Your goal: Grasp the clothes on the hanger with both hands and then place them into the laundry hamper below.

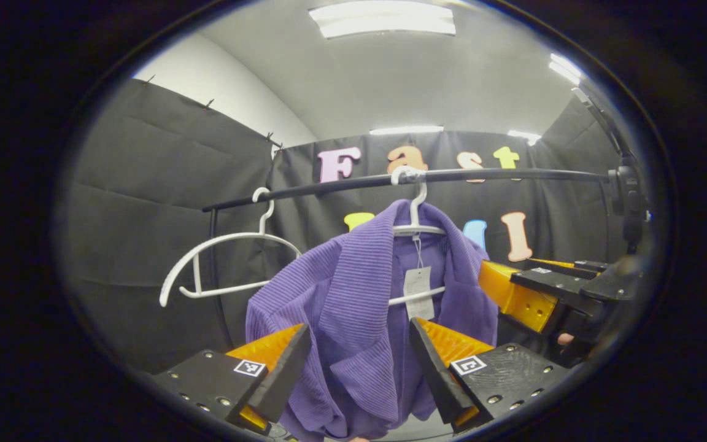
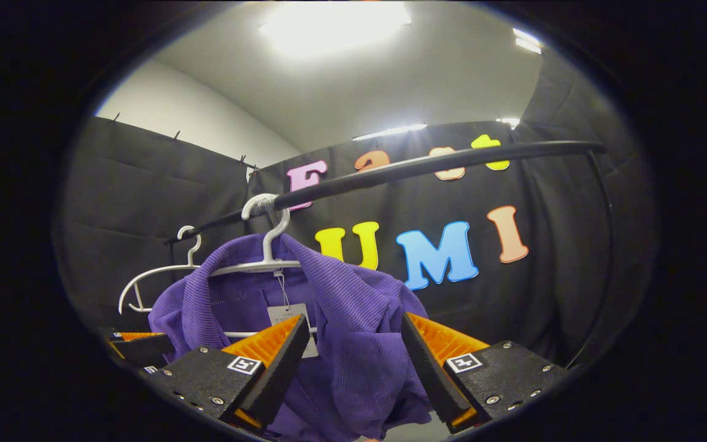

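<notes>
A black metal rail (image 1: 482, 175) carries a purple ribbed garment (image 1: 353, 307) on a white plastic hanger (image 1: 416, 228). Below the rail, the left gripper (image 1: 359, 356) and right gripper (image 2: 353, 350) spread wide, each straddling a shoulder.

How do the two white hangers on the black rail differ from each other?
The nearer hanger carries the purple garment, with a paper tag hanging below its hook; the farther hanger is bare. In the left gripper view the bare one hangs tilted and turned, while the loaded one hangs fairly level. Both are white and hook over the same rail.
</notes>
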Demonstrator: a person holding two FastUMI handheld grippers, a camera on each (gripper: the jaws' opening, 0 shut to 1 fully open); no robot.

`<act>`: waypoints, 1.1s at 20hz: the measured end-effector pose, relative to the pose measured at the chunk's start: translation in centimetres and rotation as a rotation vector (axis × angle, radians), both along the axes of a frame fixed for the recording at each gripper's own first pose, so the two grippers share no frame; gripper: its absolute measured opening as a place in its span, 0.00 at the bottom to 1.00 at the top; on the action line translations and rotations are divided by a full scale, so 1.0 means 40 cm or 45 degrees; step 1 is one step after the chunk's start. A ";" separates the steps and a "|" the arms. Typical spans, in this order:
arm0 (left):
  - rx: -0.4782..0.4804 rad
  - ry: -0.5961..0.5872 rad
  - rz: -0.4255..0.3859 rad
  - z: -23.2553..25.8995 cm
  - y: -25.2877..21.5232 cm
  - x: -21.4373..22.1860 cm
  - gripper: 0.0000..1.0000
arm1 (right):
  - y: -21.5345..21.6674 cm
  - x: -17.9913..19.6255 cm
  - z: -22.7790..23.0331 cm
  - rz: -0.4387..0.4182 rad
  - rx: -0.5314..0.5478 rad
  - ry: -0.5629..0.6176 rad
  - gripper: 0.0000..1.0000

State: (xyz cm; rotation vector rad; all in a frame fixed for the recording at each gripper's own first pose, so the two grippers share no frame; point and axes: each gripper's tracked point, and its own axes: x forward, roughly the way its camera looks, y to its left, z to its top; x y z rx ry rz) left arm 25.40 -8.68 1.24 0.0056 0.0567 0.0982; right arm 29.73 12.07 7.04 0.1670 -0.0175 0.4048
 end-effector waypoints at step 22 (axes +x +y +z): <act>0.068 0.014 0.115 -0.066 0.049 0.089 0.27 | 0.040 0.144 -0.128 0.074 -0.024 0.010 0.05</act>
